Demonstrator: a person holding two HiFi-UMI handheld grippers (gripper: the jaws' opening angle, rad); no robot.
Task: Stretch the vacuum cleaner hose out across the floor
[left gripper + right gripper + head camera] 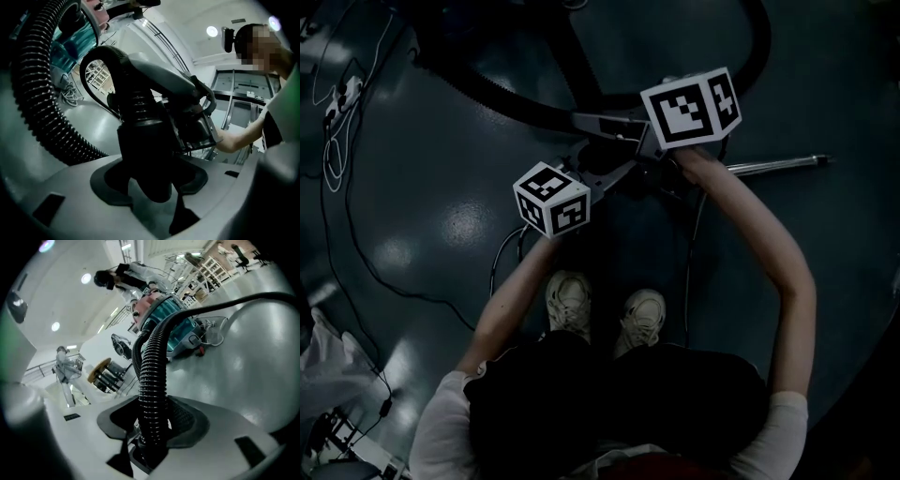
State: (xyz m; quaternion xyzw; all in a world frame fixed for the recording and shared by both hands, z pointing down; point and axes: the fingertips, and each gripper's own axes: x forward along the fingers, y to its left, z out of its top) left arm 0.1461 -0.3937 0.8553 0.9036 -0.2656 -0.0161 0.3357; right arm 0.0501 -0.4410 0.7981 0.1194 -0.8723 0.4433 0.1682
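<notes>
We count one black ribbed vacuum hose (pixel 152 380), one teal canister vacuum cleaner (pixel 180 331), two hand-held grippers, left hand-held gripper (pixel 151 185) and right hand-held gripper (pixel 150 446), two pale sneakers (pixel 569 300) (pixel 642 314), one silver metal tube (pixel 778 165)

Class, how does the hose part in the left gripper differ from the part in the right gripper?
The left gripper clamps a smooth hose cuff; the right gripper clamps ribbed hose. The hose cuff fills its jaws; the ribbed hose is slimmer. The hose cuff joins a handle; the ribbed hose leads towards the teal vacuum cleaner. Both are black.
</notes>
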